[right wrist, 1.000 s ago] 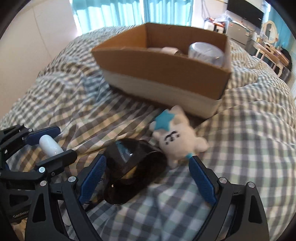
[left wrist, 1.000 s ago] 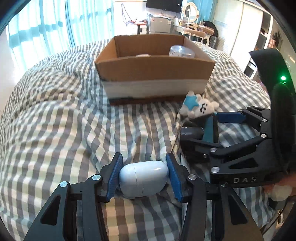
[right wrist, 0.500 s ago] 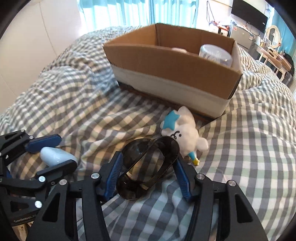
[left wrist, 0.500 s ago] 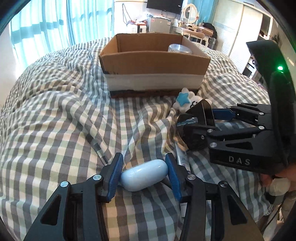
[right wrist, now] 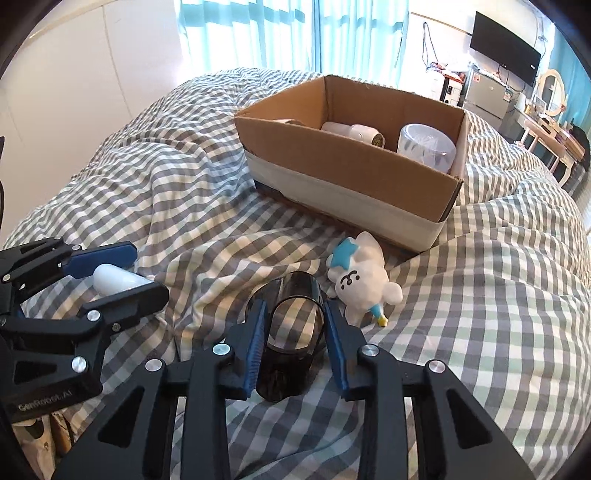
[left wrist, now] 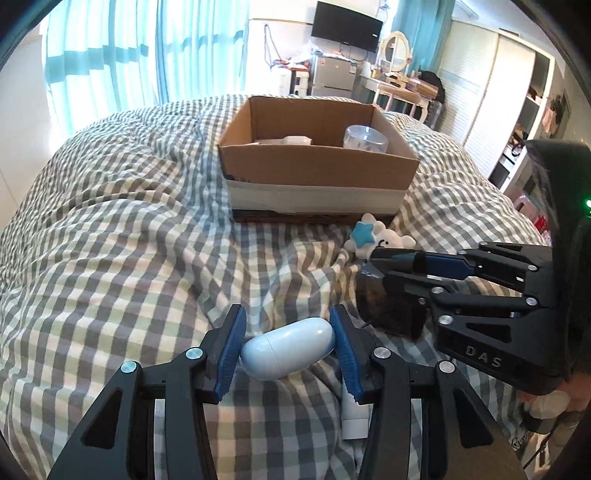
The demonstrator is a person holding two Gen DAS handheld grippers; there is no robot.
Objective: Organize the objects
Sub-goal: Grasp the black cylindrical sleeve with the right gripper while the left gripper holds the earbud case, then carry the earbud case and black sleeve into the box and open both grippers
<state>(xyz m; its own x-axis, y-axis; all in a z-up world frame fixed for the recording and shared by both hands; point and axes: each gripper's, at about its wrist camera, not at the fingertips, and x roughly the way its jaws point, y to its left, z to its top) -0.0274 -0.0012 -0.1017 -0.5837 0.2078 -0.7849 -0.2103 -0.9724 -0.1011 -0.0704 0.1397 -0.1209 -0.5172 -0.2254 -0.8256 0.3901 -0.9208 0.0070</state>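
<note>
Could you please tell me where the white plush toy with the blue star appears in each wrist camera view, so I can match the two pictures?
Left wrist view: the plush toy lies right of centre on the checked bedspread, just in front of the cardboard box's near right corner.
Right wrist view: the plush toy lies right of centre, beyond the right gripper.
Shared landmark: the cardboard box.

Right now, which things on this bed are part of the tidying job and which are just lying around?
Part of the job:
pale blue capsule case, in the left gripper
dark tinted cup, in the right gripper
cardboard box
plush toy

Just lying about:
checked duvet
television
</note>
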